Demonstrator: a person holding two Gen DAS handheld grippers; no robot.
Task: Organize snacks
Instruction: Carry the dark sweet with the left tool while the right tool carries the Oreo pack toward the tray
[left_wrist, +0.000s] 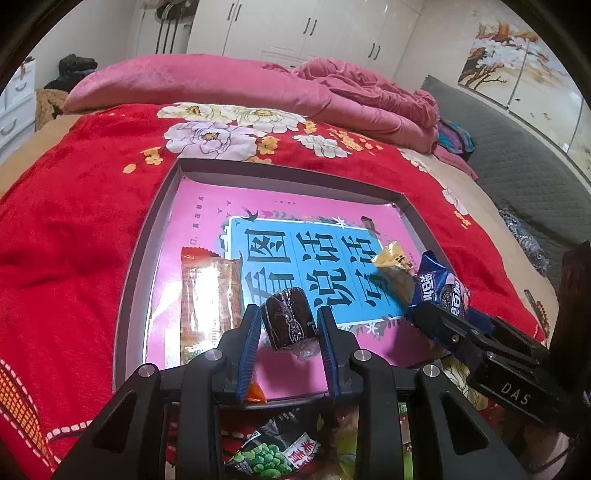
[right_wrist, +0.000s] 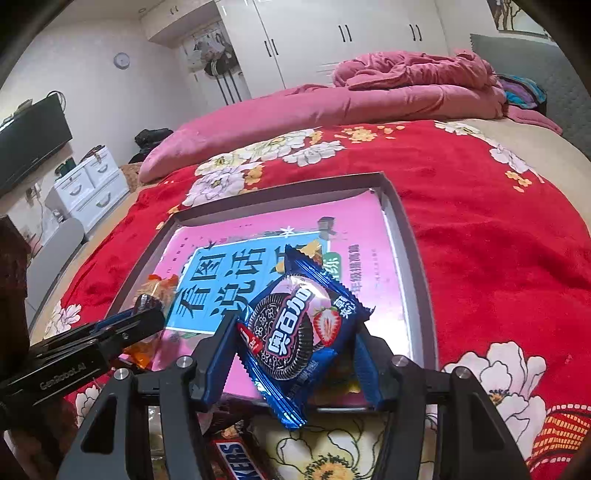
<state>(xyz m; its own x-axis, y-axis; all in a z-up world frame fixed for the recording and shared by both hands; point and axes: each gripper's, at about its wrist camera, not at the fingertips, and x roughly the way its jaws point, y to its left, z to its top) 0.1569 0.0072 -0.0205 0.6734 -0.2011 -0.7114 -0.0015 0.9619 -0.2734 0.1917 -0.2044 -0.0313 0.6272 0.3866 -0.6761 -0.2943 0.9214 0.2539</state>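
Now the blue cookie packet sits between the blue pads of the right tongs, which are closed on its two sides. Its long axis runs from the lower sawtooth end, near the camera, up to the far sawtooth end, tilted a little to the right. It hangs over the near right part of the grey tray, above the pink book that lines the tray floor.

The left tongs stand narrow around a dark brown wrapped roll; the roll points away from the camera, and I cannot tell if the pads really press it. Just left of it an orange long packet lies on the book, its length parallel to the tray's left wall. A yellow wrapper lies beside the right tongs, touching the blue packet.

The far half of the tray is open, with only the book cover showing. Outside the near rim, on the red flowered blanket, lie a green pea bag and a Snickers bar. A pink quilt is heaped well behind.
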